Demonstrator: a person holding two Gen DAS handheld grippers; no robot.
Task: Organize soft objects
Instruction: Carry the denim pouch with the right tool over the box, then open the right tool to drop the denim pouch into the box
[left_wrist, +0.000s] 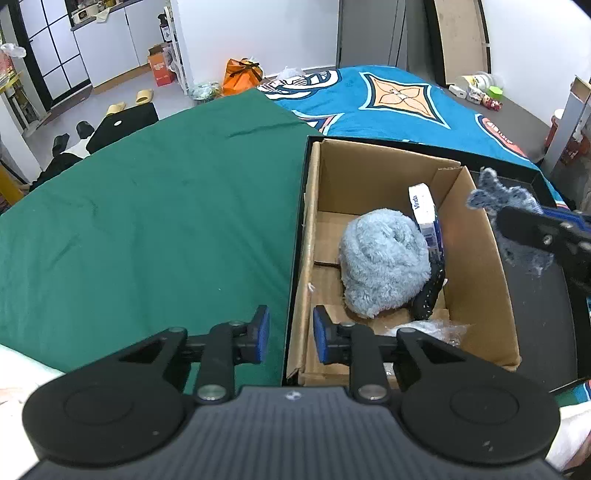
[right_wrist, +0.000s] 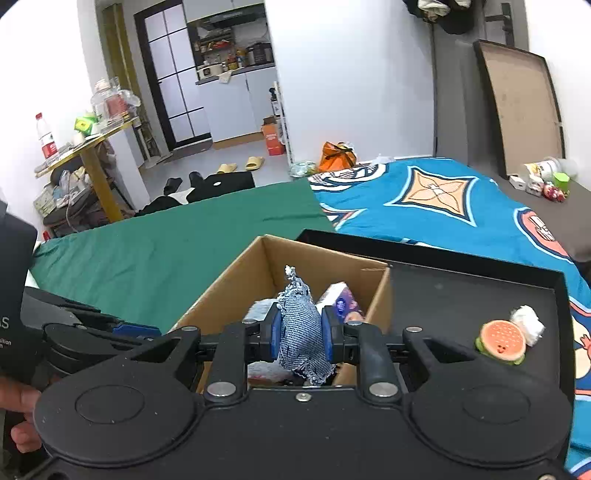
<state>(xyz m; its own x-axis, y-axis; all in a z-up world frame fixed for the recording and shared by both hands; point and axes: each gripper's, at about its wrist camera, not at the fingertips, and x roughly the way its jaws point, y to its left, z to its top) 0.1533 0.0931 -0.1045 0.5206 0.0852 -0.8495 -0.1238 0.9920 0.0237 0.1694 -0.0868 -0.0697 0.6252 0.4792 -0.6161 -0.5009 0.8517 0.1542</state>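
Denim scrap (right_wrist: 303, 332) in right gripper (right_wrist: 300, 334) jaws, burger toy (right_wrist: 501, 341) (right view only)

Both wrist views near – share cardboard box (left_wrist: 476, 236).

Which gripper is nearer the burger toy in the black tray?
Right. The right gripper, shut on the denim scrap, hangs over the cardboard box just beside the burger toy. The left gripper sits at the box's opposite edge, over the green cloth.
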